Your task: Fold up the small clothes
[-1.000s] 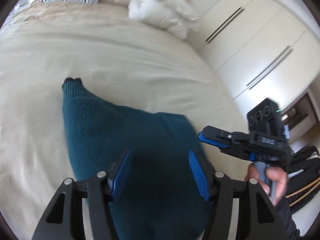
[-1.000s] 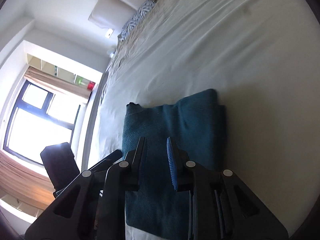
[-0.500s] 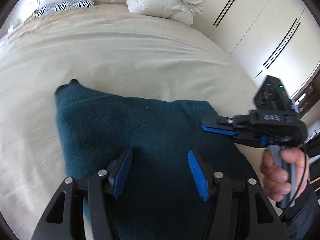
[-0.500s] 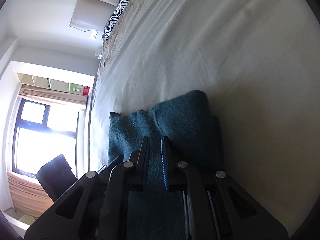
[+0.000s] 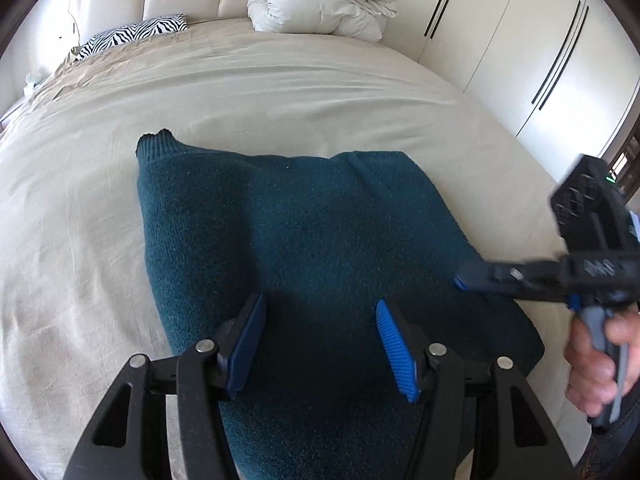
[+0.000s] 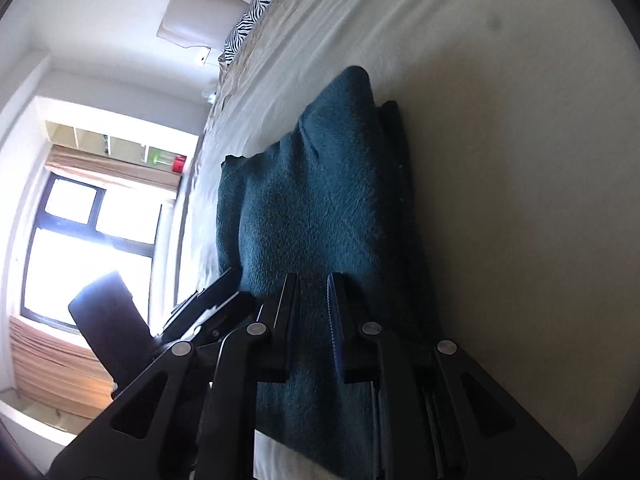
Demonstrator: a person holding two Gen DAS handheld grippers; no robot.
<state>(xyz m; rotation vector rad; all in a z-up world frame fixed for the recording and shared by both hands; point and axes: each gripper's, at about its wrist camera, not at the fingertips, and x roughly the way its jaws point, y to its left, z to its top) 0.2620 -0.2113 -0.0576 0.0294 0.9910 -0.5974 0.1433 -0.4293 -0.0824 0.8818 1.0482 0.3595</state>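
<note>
Bed (image 5: 120, 208): sweater (image 5: 304, 232) under L tool (image 5: 320, 340).

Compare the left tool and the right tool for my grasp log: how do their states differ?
The left tool has its jaws spread wide; the right tool has them nearly closed, with only a narrow gap. The left tool hovers over the middle of the teal sweater; the right tool sits at its right edge. Neither visibly grips fabric, and both have blue pads.

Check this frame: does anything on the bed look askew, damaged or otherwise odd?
Nothing is damaged or spilled. The folded teal sweater lies slightly uneven: a ribbed cuff corner pokes past its far left edge, and a lower layer peeks out along the right side.
</note>
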